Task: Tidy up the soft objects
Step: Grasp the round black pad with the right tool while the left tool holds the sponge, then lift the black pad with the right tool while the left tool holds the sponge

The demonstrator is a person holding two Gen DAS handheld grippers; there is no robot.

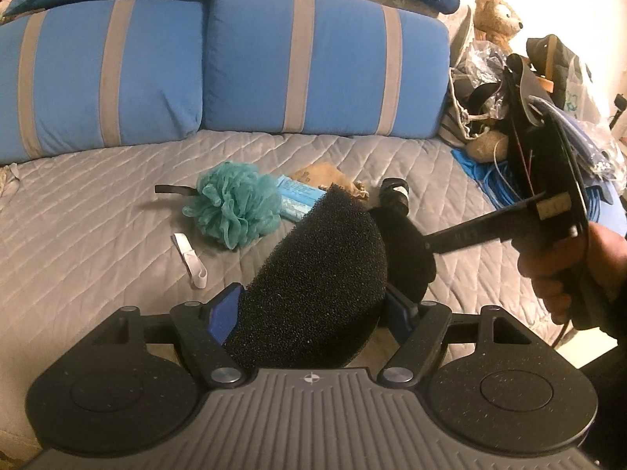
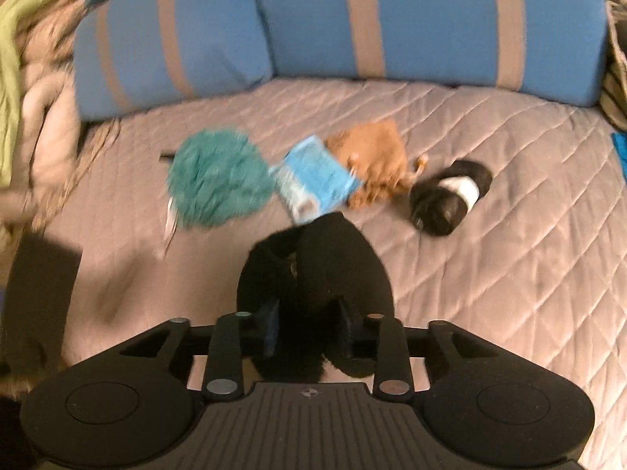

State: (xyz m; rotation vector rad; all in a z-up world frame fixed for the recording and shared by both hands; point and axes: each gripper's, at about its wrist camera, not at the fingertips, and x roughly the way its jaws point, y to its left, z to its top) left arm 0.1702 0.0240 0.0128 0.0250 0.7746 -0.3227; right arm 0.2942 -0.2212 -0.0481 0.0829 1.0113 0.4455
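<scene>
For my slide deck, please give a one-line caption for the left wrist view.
Left claw grips a black foam sponge above a quilted bed, teal bath pouf behind.

Blue cushions (image 1: 325,62) carry grey-beige stripes, the quilt (image 1: 98,235) is grey with diamond stitching, the bath puff (image 1: 235,207) is teal (its strap black), and the foam sponge (image 1: 313,274) is black.

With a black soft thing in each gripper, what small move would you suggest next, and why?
I would probably carry both toward the loose pile. The left gripper is clamped on a black foam pad and the right gripper on a black fuzzy item, both above the quilt, while the teal bath pouf and blue packet lie grouped ahead.
</scene>
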